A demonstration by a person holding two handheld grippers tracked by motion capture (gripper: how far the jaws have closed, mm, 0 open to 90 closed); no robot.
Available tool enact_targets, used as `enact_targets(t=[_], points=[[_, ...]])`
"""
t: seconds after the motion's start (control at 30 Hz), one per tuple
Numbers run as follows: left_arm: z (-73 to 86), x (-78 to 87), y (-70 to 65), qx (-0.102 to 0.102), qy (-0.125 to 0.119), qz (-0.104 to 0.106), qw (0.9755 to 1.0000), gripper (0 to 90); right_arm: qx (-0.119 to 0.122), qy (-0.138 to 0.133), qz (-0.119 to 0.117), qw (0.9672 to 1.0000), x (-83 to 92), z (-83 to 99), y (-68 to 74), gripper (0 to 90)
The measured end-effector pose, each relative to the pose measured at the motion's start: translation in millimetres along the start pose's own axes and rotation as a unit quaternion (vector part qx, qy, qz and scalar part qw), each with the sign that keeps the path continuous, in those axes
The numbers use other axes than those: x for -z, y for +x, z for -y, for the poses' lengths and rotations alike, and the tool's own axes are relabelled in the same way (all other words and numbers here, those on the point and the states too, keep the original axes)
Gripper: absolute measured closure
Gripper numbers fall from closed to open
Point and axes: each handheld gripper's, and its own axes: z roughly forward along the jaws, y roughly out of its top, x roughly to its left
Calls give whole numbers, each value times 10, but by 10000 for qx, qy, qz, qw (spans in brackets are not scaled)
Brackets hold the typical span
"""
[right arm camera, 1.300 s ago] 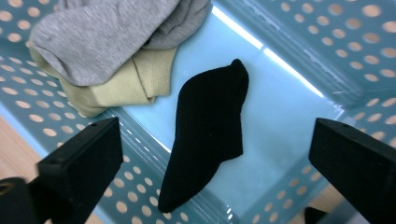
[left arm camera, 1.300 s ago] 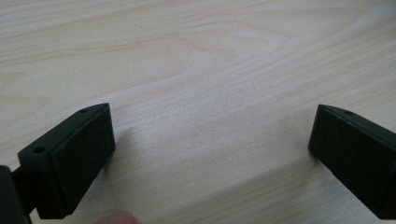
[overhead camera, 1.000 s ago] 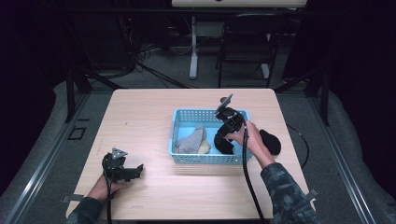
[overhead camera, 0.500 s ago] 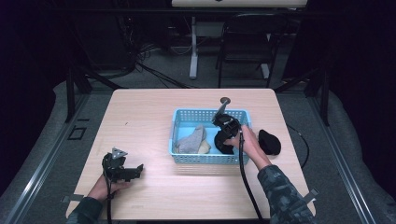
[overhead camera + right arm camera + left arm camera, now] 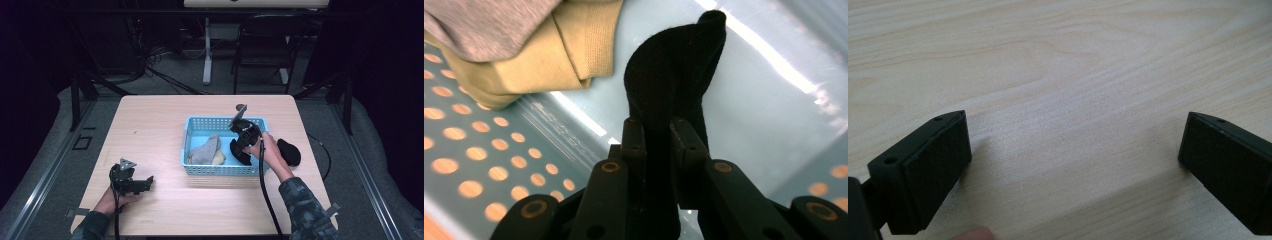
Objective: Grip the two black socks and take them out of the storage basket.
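Inside the light blue perforated plastic basket (image 5: 196, 131), the right gripper (image 5: 658, 131) has just been closing and now pinches a black fabric sock (image 5: 676, 65). A grey sock (image 5: 205, 149) and a tan sock (image 5: 561, 47) lie just beside it, crowding that end. Another black sock (image 5: 289, 151) rests on the pale wooden tabletop (image 5: 155, 120) outside. The left gripper (image 5: 139, 184) sits well apart, jaws wide.

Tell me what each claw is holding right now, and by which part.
The right claw has just closed on a black sock, pinching one end of it inside the blue basket. The left claw is open over the table, holding nothing.
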Motion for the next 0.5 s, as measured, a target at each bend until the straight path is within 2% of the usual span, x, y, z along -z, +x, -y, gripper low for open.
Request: enact_targets(t=[0.13, 0.2, 0.27, 0.5], points=[[0, 0, -1, 6, -3, -2, 10000, 4, 51, -87, 0, 9999, 108, 7, -14, 790], [0, 0, 0, 5, -1, 0, 10000, 4, -6, -231, -16, 9997, 183, 15, -11, 789], [0, 0, -1, 5, -2, -2, 10000, 4, 53, -153, 13, 9999, 227, 7, -22, 789], [0, 0, -1, 4, -2, -1, 10000, 5, 51, -378, 36, 9993, 440, 10, -57, 789]])
